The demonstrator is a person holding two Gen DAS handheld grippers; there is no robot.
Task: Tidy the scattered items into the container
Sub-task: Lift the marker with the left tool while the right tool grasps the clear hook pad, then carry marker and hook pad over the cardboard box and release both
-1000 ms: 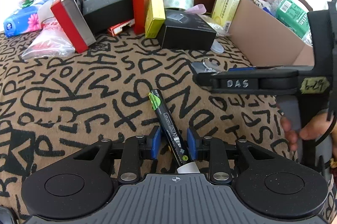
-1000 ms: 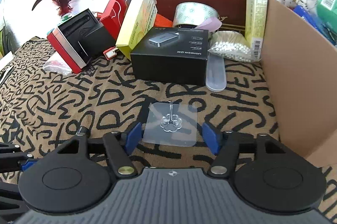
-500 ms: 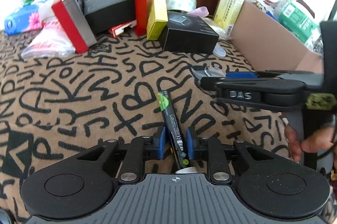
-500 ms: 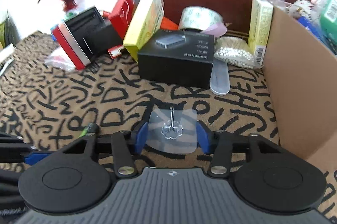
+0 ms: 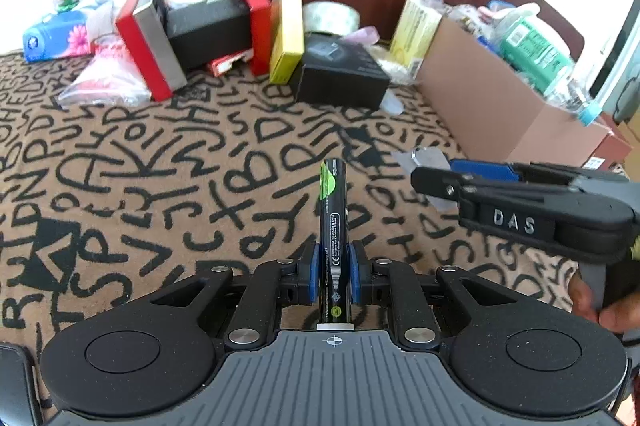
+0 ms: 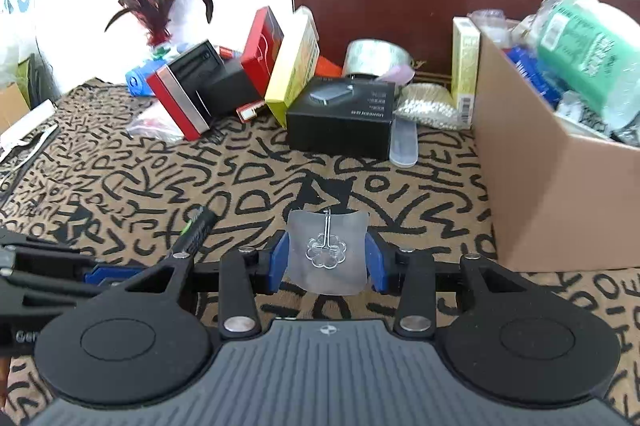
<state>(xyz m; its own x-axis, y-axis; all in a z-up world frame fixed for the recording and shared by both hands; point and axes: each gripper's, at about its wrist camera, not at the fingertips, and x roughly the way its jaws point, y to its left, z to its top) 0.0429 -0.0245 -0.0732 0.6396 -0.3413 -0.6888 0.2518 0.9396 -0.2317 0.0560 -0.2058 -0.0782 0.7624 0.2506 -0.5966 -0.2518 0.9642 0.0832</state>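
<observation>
Pen-shaped black tester [image 5: 334, 226] with a green tip sits clamped between the blue pads [image 5: 313, 276] of the left gripper [image 5: 332, 276], its tip pointing forward above the letter-patterned cloth [image 5: 160, 185]. Just to its right, the right gripper [image 6: 326, 258] has its jaws clamped on a clear adhesive hook [image 6: 327, 250], pressing the sheet's two side edges so it bows slightly. The cardboard box [image 6: 560, 193], already holding a green bottle [image 6: 584, 45] and other packets, stands at the right, near the right gripper. Behind lie a black carton [image 6: 340, 121], a yellow box [image 6: 292, 65], red boxes [image 6: 262, 45], a tape roll [image 6: 376, 59] and a bag of cotton swabs [image 6: 428, 103].
</observation>
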